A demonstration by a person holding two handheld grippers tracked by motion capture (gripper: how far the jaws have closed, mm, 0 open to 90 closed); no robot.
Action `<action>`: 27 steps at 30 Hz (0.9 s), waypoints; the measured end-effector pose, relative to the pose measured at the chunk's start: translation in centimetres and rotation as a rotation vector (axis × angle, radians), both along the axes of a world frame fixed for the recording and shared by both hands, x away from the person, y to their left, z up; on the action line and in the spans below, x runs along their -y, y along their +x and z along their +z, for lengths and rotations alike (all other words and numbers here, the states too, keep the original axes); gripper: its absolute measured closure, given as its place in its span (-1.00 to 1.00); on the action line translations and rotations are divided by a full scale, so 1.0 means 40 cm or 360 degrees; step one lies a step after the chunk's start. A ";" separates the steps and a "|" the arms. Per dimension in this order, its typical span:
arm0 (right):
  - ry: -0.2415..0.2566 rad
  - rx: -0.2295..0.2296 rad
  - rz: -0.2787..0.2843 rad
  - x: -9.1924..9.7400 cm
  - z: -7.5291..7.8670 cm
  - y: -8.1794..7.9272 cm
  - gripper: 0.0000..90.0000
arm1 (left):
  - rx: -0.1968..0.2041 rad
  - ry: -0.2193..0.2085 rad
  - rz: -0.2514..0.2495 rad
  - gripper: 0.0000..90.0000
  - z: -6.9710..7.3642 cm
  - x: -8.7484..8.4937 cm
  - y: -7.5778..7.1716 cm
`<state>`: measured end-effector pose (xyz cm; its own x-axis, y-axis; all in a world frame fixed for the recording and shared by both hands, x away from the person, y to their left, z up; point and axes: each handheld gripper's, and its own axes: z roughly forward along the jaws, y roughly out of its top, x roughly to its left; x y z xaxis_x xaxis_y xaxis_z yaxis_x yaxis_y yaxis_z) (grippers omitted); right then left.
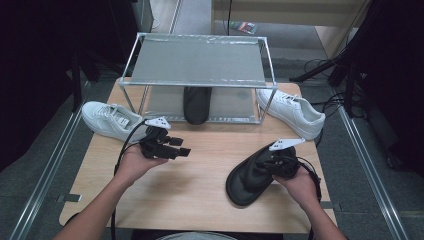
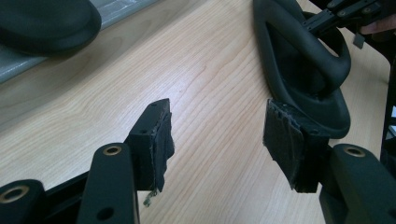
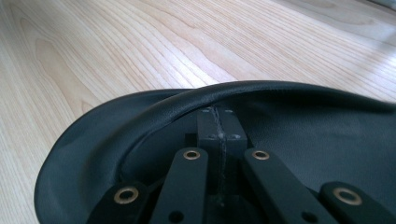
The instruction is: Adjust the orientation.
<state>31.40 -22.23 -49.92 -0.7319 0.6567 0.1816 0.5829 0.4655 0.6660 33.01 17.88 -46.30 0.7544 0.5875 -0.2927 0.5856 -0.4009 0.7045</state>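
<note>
My right gripper (image 1: pixel 276 163) pinched shut on the black slipper's (image 1: pixel 247 180) rim, my left gripper (image 1: pixel 176 146) spread wide and empty, left of that slipper, above the wooden table (image 1: pixel 200 190).

Two black slippers (image 1: pixel 248 179) (image 1: pixel 196 104), two white sneakers (image 1: pixel 110 120) (image 1: pixel 295 112), and a silver-grey metal rack (image 1: pixel 198 61) at twelve o'clock share a pale wood-grain table (image 1: pixel 200 190). Both grippers (image 1: pixel 179 146) (image 1: pixel 272 166) are black.

Light wood-grain rectangular table (image 1: pixel 200 170) under the left gripper (image 1: pixel 165 144), grey carpeted floor (image 1: pixel 30 165) further left, aluminium floor rails (image 1: pixel 45 175) either side, black cables (image 1: pixel 325 65) beyond the right gripper (image 1: pixel 280 162), dark surroundings.
</note>
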 end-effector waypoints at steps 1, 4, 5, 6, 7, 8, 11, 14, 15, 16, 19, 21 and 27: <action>0.0000 0.0000 0.0000 0.000 0.000 0.000 1.00 | -0.0007 -0.0011 0.0006 -0.05 -0.001 -0.002 -0.002; 0.0001 -0.0007 0.0013 -0.011 0.000 0.010 1.00 | -0.0033 -0.0023 0.0049 -0.03 0.001 -0.009 -0.009; 0.0003 -0.0011 0.0016 -0.016 0.000 0.014 1.00 | -0.0047 -0.0045 0.0068 -0.03 0.003 -0.011 -0.010; 0.0005 -0.0013 0.0022 -0.022 0.000 0.019 1.00 | -0.0051 -0.0066 0.0072 -0.02 0.004 -0.015 -0.012; 0.0002 -0.0013 0.0028 -0.028 0.000 0.024 1.00 | -0.0055 -0.0078 0.0072 -0.01 0.005 -0.018 -0.013; 0.0000 -0.0013 0.0032 -0.035 -0.001 0.029 1.00 | -0.0068 -0.0099 0.0068 -0.01 0.004 -0.021 -0.014; 0.0001 -0.0019 0.0051 -0.057 -0.002 0.044 1.00 | -0.0058 -0.0102 0.0063 0.01 -0.001 -0.028 -0.022; -0.0006 -0.0033 0.0066 -0.078 -0.005 0.058 1.00 | -0.0051 -0.0083 0.0037 0.17 -0.006 -0.035 -0.028; -0.0008 -0.0036 0.0072 -0.084 -0.007 0.062 1.00 | -0.0056 -0.0074 0.0030 0.24 -0.007 -0.037 -0.030; -0.0012 -0.0046 0.0067 -0.090 -0.007 0.066 1.00 | -0.0066 -0.0062 0.0035 0.32 -0.007 -0.037 -0.031; 0.0002 -0.0051 0.0077 -0.105 -0.010 0.082 1.00 | -0.0061 -0.0057 0.0028 0.52 -0.009 -0.040 -0.036; 0.0004 -0.0048 0.0077 -0.116 -0.010 0.093 1.00 | -0.0056 -0.0063 0.0024 0.68 -0.009 -0.042 -0.038; 0.0012 -0.0038 0.0072 -0.147 -0.014 0.127 1.00 | -0.0079 -0.0048 0.0012 0.82 -0.014 -0.042 -0.042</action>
